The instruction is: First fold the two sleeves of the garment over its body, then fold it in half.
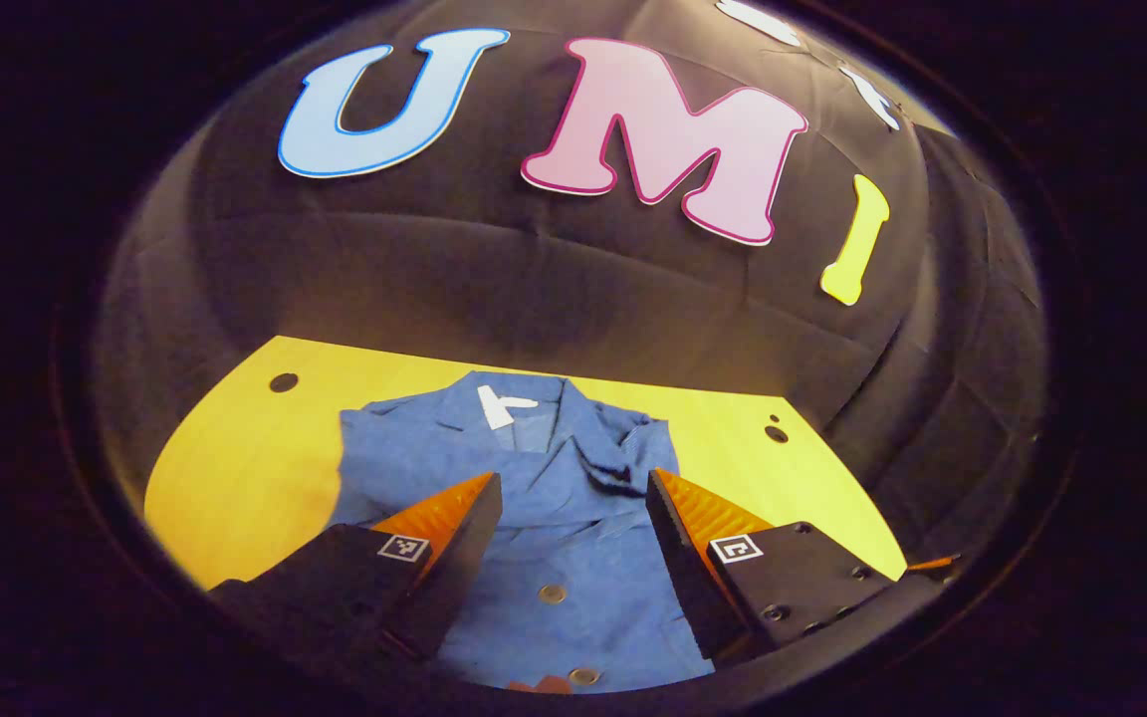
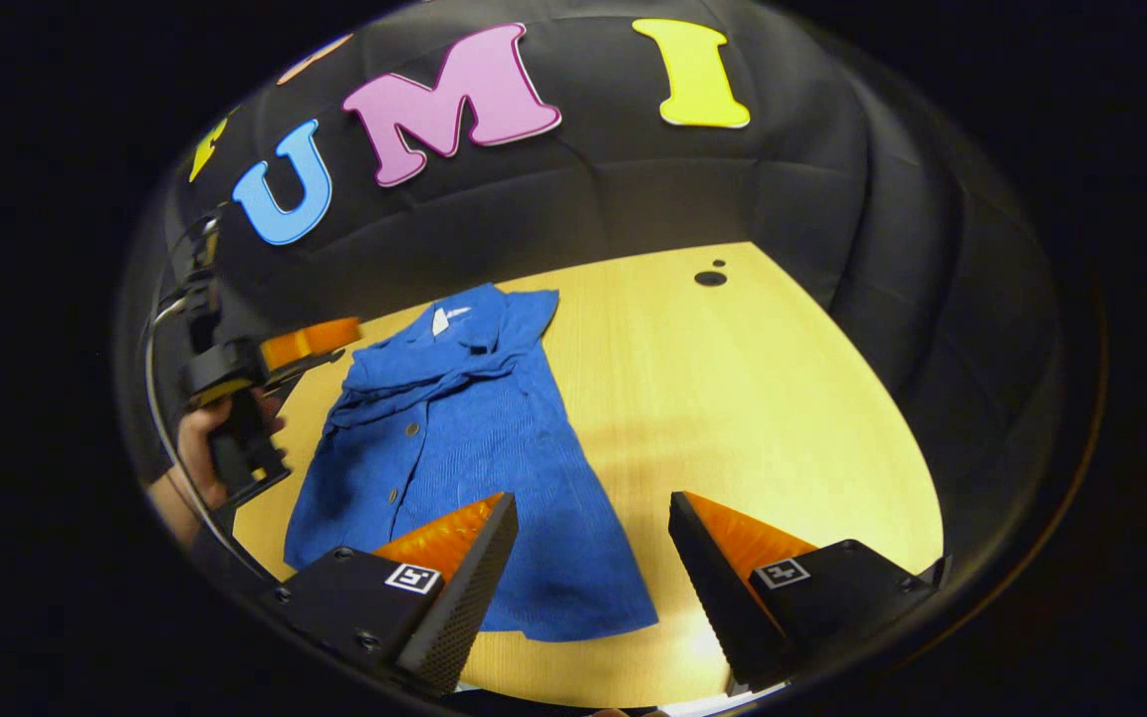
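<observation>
the garment (image 2: 454, 448), a blue buttoned shirt, lies flat on the yellow table (image 2: 783, 398), collar toward the booth wall and hem toward the viewer. both sleeves appear folded in over the body, leaving a narrow shape that widens toward the hem. a white tag (image 1: 502, 406) shows inside the collar, and a row of buttons (image 1: 552, 594) runs down the front.

left gripper (image 1: 573, 498): fingers spread apart, nothing between them. in the left gripper view it sits above the lower front of the garment (image 1: 554, 498), centred over the button line, with the collar straight ahead. contact with the fabric cannot be determined.

right gripper (image 2: 593, 518): fingers spread apart, nothing held. in the right gripper view it is positioned at the hem's right-hand corner; one finger overlaps the fabric near the hem, the other lies over bare table beside the garment's edge. whether it touches the cloth cannot be determined.

the right gripper view also shows the left gripper (image 2: 310, 344) farther off, held by a hand (image 2: 205, 448) near the collar side of the garment.

two dark holes (image 2: 710, 276) mark the table near the far edge.
</observation>
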Demonstrator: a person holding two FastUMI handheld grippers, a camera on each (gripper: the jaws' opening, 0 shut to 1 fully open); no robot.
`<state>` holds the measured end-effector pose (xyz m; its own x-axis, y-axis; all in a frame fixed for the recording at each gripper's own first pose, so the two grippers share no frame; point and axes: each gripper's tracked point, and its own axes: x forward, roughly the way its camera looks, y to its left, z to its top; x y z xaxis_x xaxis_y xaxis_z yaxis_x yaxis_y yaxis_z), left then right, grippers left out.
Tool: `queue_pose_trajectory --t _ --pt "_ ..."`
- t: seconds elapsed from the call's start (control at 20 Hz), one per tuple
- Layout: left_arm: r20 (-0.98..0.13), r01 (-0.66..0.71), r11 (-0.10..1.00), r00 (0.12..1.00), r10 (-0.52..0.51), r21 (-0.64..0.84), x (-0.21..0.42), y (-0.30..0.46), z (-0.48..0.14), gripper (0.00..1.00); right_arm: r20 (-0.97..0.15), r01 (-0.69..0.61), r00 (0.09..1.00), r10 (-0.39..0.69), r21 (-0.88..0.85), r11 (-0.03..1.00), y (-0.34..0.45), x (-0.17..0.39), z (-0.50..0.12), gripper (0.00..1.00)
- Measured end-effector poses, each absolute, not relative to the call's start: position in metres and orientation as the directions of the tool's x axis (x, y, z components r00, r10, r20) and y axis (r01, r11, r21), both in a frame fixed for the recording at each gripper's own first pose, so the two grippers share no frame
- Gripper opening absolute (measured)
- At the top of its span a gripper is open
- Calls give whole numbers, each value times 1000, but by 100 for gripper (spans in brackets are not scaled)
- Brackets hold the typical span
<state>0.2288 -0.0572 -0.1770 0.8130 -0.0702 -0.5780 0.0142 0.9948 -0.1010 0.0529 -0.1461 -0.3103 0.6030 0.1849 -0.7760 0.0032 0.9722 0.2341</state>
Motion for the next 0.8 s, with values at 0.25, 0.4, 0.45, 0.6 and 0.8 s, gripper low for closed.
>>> queue_pose_trajectory --t 0.25,0.4,0.45,0.6,0.8 --pt "-757 -132 990 651 57 -39 68 29 -234 85 -884 4 439 157 177 984 -138 26 -370 99" --pt "-845 -182 983 523 112 18 6 59 -274 86 -921 11 370 123 136 991 -141 13 -395 99" --pt "-865 -178 983 487 119 35 -8 66 -288 85 -927 12 359 112 124 992 -142 12 -398 99" --pt "-909 -167 986 404 97 32 -23 65 -318 85 -948 -3 305 88 92 996 -142 3 -412 99" --pt "-912 -155 988 401 86 26 -17 55 -316 81 -953 -46 300 50 37 998 -139 1 -414 99"
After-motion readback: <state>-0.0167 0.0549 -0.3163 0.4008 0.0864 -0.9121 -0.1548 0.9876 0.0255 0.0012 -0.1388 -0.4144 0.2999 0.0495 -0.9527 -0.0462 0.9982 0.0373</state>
